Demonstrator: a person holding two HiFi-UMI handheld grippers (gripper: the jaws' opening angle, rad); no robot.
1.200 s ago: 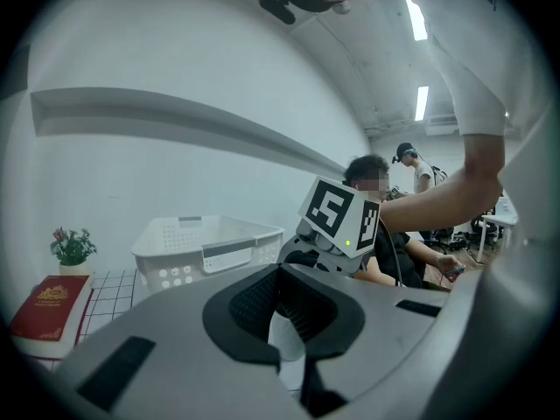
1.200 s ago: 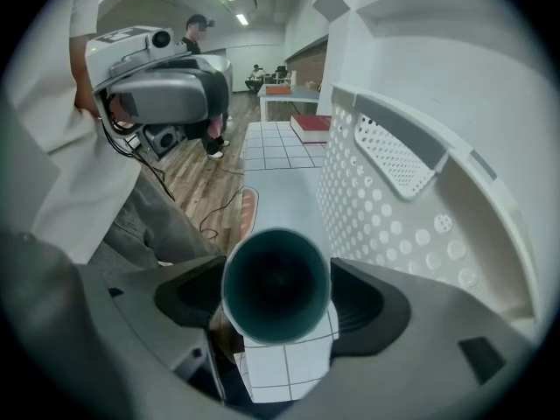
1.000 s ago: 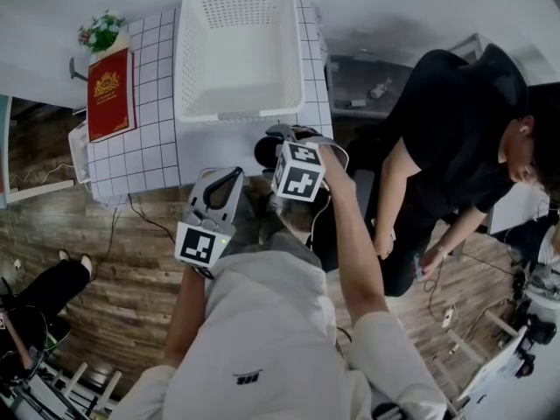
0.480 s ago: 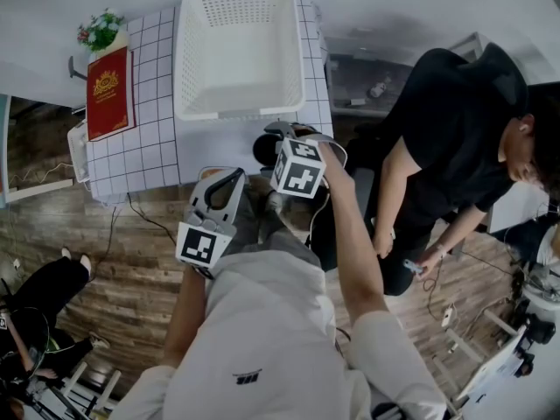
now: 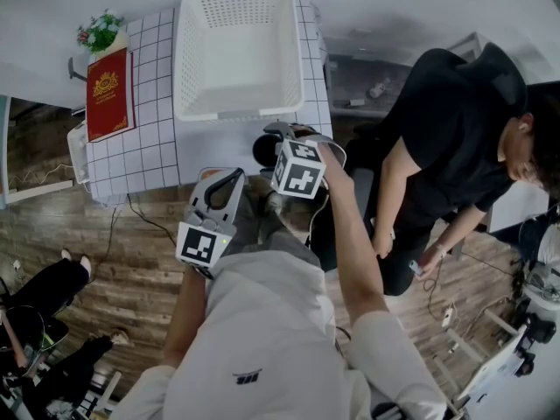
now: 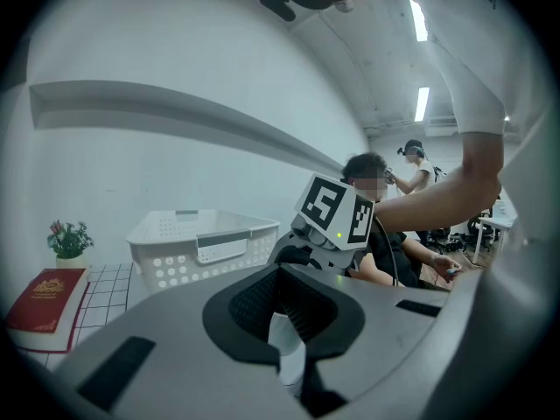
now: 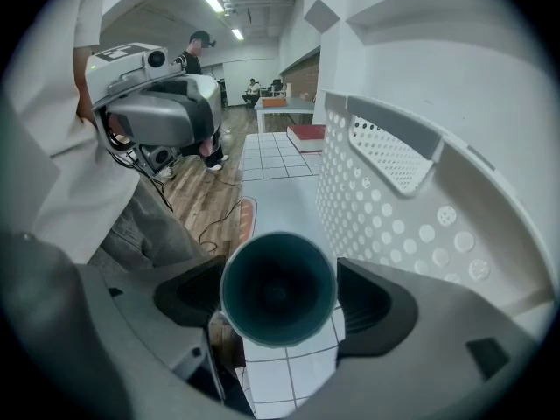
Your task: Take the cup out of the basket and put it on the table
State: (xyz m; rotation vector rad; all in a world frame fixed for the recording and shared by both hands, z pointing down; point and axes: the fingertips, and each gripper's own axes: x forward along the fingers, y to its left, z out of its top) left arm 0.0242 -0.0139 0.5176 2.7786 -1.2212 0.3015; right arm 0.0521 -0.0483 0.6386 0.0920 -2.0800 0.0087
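A dark teal cup (image 7: 278, 289) lies on its side between the jaws of my right gripper (image 7: 278, 297), its mouth facing the camera. In the head view that cup (image 5: 264, 150) hangs at the front edge of the white checked table (image 5: 149, 138), just in front of the white perforated basket (image 5: 241, 115). My right gripper (image 5: 273, 143) is shut on it. The basket looks empty inside. Lower and to the left, off the table over my lap, my left gripper (image 5: 226, 178) is shut with nothing in it; from its own view (image 6: 282, 278) the basket (image 6: 201, 248) stands ahead.
A red book (image 5: 108, 94) and a small flower pot (image 5: 101, 31) occupy the table's left side. A person in black (image 5: 455, 147) leans in at the right, beside the table. Wooden floor with cables lies below the table's front edge.
Both grippers stay almost still, the cup still held at the table's front edge. Only people at the edges of the head view have shifted.
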